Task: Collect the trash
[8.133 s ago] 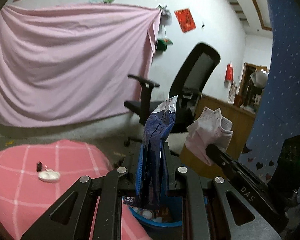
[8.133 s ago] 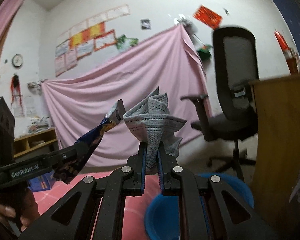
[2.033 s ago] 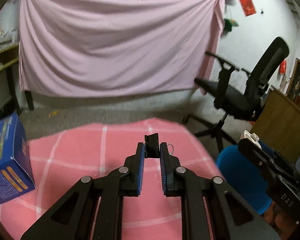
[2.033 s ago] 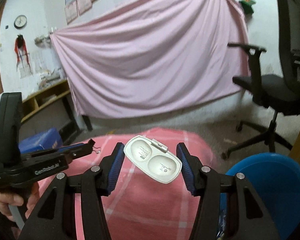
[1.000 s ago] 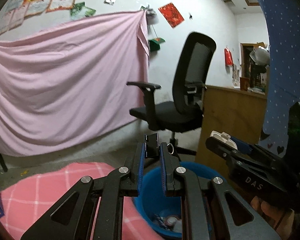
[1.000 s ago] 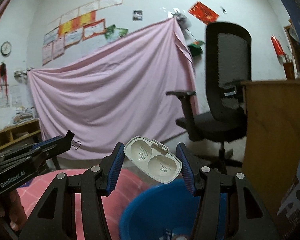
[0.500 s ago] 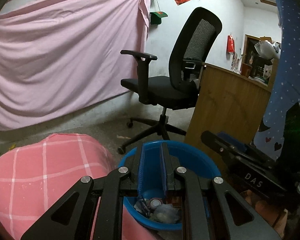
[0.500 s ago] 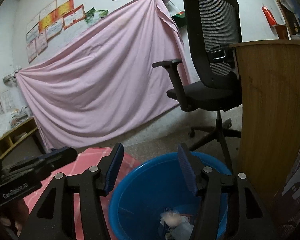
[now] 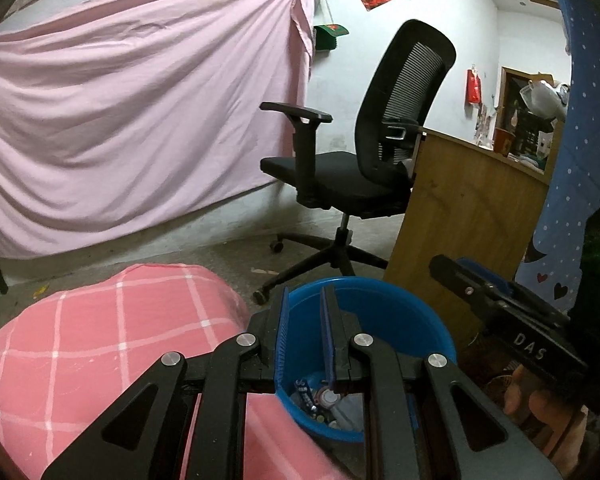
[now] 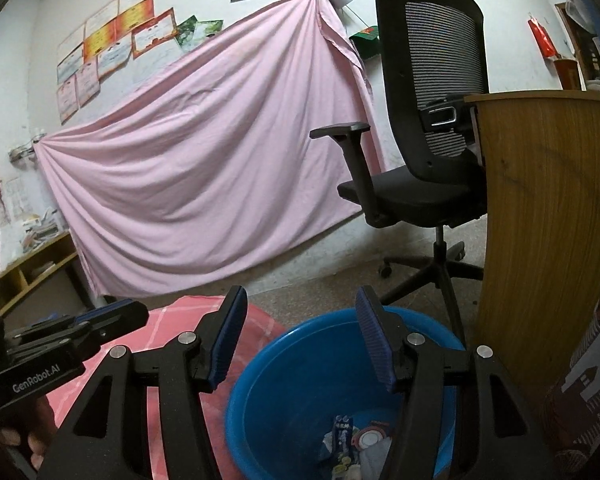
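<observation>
Both grippers over the blue bin (image 10: 268, 380), nothing held.

Left gripper (image 9: 304, 294) closed to a narrow slit, nothing between the pads, poised above the bin's near rim beside the pink cloth (image 9: 100, 340). Right gripper (image 10: 300, 296) spread wide and empty, directly above the bin's mouth. Trash (image 10: 352, 440) lying in a heap at the bin's bottom: wrappers, a round lid, crumpled bits. Black chair (image 9: 380, 160) behind, well apart.

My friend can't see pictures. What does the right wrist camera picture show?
The right gripper hangs with its jaws apart and empty over a blue bin that has trash at the bottom. A pink checked cloth lies to the left, with a black office chair and a pink sheet behind.
</observation>
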The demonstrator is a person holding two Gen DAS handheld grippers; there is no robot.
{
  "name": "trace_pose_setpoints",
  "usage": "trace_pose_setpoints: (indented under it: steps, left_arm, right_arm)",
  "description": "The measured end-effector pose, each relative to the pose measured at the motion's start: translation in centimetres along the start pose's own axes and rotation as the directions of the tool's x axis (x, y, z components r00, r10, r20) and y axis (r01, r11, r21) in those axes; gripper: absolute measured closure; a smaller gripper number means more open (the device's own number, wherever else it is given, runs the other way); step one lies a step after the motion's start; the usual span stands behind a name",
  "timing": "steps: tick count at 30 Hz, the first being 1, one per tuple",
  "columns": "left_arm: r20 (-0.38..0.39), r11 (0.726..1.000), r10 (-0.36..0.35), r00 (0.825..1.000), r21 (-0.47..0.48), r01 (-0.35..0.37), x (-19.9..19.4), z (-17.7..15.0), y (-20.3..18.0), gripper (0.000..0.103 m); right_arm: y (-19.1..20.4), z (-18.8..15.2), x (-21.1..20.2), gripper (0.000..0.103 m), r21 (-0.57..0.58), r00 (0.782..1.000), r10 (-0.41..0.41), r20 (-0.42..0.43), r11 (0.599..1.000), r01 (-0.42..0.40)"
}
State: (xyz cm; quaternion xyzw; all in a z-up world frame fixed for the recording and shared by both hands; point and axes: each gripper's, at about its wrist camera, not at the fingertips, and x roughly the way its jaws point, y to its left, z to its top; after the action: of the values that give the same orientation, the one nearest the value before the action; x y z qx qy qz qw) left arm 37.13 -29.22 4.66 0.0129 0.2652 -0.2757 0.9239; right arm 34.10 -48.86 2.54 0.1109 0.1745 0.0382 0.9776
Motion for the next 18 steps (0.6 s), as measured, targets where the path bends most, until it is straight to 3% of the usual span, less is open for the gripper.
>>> trace_pose_setpoints:
  steps: [3, 8, 12, 18]
  left_arm:
    - [0.004, 1.0, 0.011, 1.0, -0.021, -0.011, -1.7, -0.3, 0.6, 0.085]
    - [0.031, 0.998, 0.025, 0.999, -0.056, -0.023, -5.7, -1.6, 1.8, 0.067]
    - [0.032, 0.996, 0.031, 0.999, -0.088, -0.028, -8.8, -3.1, 2.5, 0.062]
    - [0.048, 0.991, 0.075, 0.996, -0.118, -0.069, -13.8, -6.4, 3.5, 0.039]
  right_arm:
    - [0.4, 0.3, -1.1, 0.043, 0.003, 1.0, -0.018, 0.006, 1.0, 0.018]
    - [2.0, -0.3, -4.3, 0.034, -0.015, 0.999, -0.038, 0.033, 0.999, 0.038]
    - [4.0, -1.7, -7.3, 0.028, -0.057, 0.998, -0.049, 0.044, 0.997, 0.051]
    - [6.6, -4.1, -11.3, 0.015, -0.082, 0.998, -0.036, 0.051, 0.996, 0.04]
